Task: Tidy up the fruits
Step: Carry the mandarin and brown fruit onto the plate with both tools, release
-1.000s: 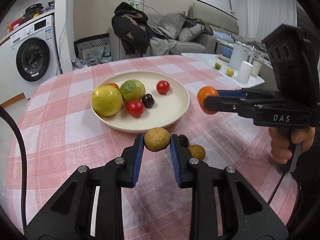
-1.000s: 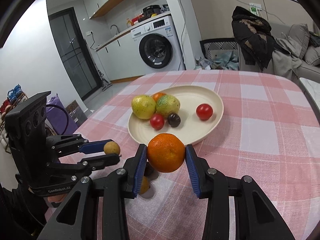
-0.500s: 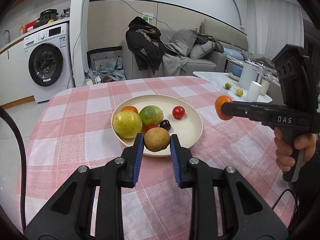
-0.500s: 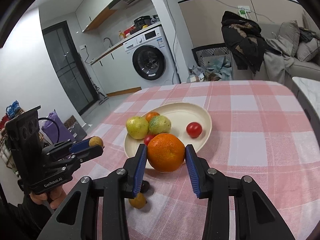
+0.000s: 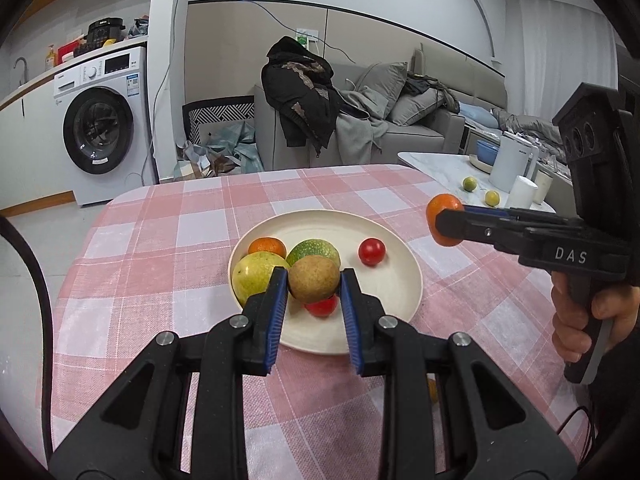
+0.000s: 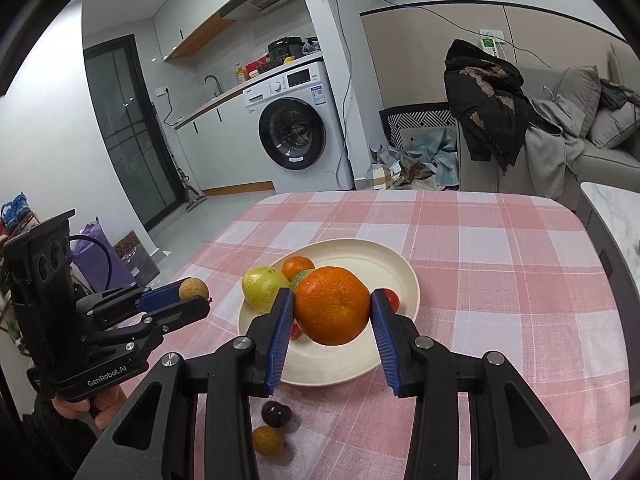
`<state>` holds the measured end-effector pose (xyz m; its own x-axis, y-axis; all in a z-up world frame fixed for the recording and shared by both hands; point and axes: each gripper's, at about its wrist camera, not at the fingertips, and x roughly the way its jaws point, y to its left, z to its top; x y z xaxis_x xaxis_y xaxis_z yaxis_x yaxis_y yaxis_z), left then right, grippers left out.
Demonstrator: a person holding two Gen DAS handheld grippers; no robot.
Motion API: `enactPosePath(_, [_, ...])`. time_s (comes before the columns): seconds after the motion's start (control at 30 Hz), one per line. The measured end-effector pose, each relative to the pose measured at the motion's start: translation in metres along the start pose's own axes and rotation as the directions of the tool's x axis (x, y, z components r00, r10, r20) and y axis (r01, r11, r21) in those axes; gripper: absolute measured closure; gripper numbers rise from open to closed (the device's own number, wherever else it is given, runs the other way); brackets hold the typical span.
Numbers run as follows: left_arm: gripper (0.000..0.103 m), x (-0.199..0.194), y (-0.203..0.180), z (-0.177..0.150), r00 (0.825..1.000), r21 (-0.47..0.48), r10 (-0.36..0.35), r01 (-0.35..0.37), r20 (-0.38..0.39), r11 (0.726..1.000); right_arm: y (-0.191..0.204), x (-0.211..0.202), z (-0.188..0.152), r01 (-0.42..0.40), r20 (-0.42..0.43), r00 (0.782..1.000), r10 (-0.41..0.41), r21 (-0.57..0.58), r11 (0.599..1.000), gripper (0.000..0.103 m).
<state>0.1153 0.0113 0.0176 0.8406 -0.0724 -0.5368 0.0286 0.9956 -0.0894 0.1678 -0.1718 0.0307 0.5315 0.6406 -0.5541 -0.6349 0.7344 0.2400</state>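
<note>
My left gripper [image 5: 314,280] is shut on a small brown round fruit [image 5: 314,279], held in the air above the near side of the cream plate [image 5: 396,308]. My right gripper [image 6: 331,310] is shut on an orange [image 6: 332,304], raised over the plate [image 6: 360,364] too. On the plate lie a yellow-green fruit [image 5: 254,274], a green one [image 5: 314,250], a small orange fruit [image 5: 267,246] and two red tomatoes [image 5: 372,251]. The right gripper [image 5: 444,220] shows in the left wrist view, the left gripper [image 6: 196,296] in the right wrist view.
On the pink checked tablecloth [image 6: 500,280] near me lie a dark cherry-like fruit [image 6: 276,414] and a small yellow-brown fruit [image 6: 269,440]. A side table [image 5: 440,160] with a white kettle and cups stands to the right. A washing machine [image 5: 100,132] and sofa lie beyond.
Both grippers rose and drew back from the table with their fruits still gripped. The plate now appears lower and farther in both views.
</note>
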Motion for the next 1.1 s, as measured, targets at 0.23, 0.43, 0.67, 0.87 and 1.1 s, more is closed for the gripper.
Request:
enactPosePath(0.23, [0.079, 0.021, 0.003, -0.008, 0.999, 0.000, 0.023, -0.023, -0.030, 1.000, -0.013, 0.015, -0.012, 0.014, -0.020, 1.000, -0.013, 0.037, 0.999, 0.063])
enactPosePath(0.43, [0.079, 0.036, 0.009, -0.018, 0.998, -0.012, 0.035, -0.036, -0.054, 0.999, -0.022, 0.024, -0.019, 0.011, -0.029, 1.000, -0.009, 0.062, 0.998, 0.063])
enactPosePath(0.67, [0.079, 0.045, 0.016, -0.023, 0.997, -0.036, 0.034, -0.037, -0.069, 0.999, -0.012, 0.034, -0.027, 0.024, -0.052, 0.998, -0.023, 0.016, 1.000, 0.063])
enactPosePath(0.87, [0.079, 0.047, 0.015, -0.025, 0.997, -0.028, 0.025, -0.027, -0.074, 0.999, -0.001, 0.038, -0.034, 0.053, -0.056, 0.997, -0.056, -0.053, 0.997, 0.063])
enactPosePath(1.1, [0.079, 0.051, 0.008, -0.028, 0.996, -0.004, 0.026, -0.026, -0.088, 1.000, -0.002, 0.046, -0.034, 0.054, -0.076, 0.995, -0.058, -0.057, 0.997, 0.063])
